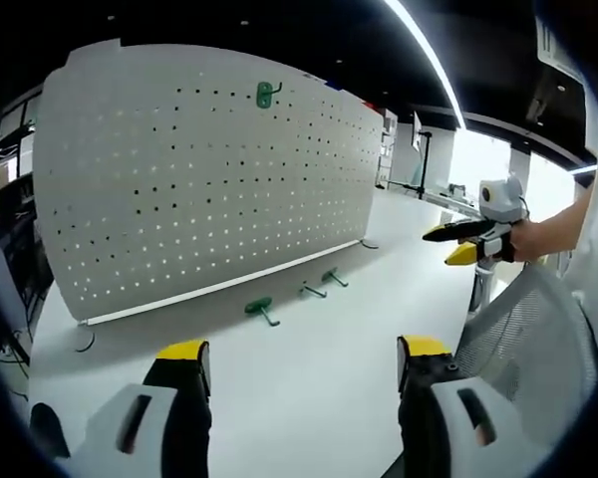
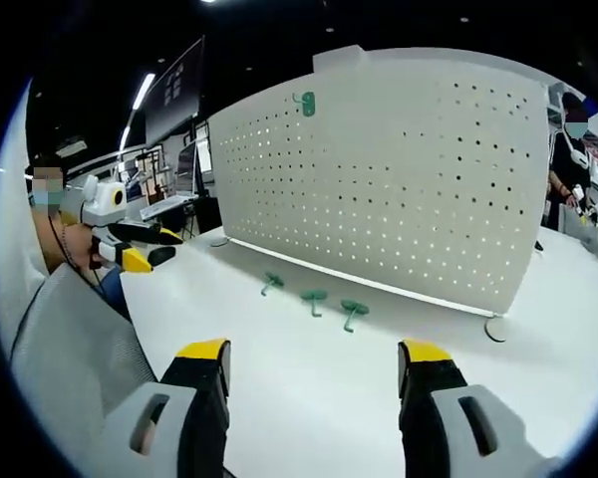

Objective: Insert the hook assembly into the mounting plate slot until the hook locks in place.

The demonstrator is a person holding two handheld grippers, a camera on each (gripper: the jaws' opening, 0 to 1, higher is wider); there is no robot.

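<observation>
A white perforated mounting plate (image 1: 209, 179) stands upright on the white table (image 1: 309, 398). One green hook (image 1: 268, 95) hangs near its top edge. Three more green hooks (image 1: 262, 310) (image 1: 313, 290) (image 1: 334, 278) lie on the table by the plate's foot. In the right gripper view the plate (image 2: 399, 189), the hung hook (image 2: 305, 103) and the lying hooks (image 2: 271, 283) (image 2: 313, 298) (image 2: 354, 312) show from the other side. My left gripper (image 1: 304, 354) is open and holds nothing, well short of the hooks. My right gripper (image 2: 314, 354) is open too, with nothing between its jaws.
A grey mesh chair back (image 1: 533, 339) stands at the table's near side, also seen as the chair back (image 2: 70, 349). A person (image 2: 568, 149) stands far off beyond the plate. Desks and monitors line the room behind. A cable (image 1: 83, 342) trails from the plate's base.
</observation>
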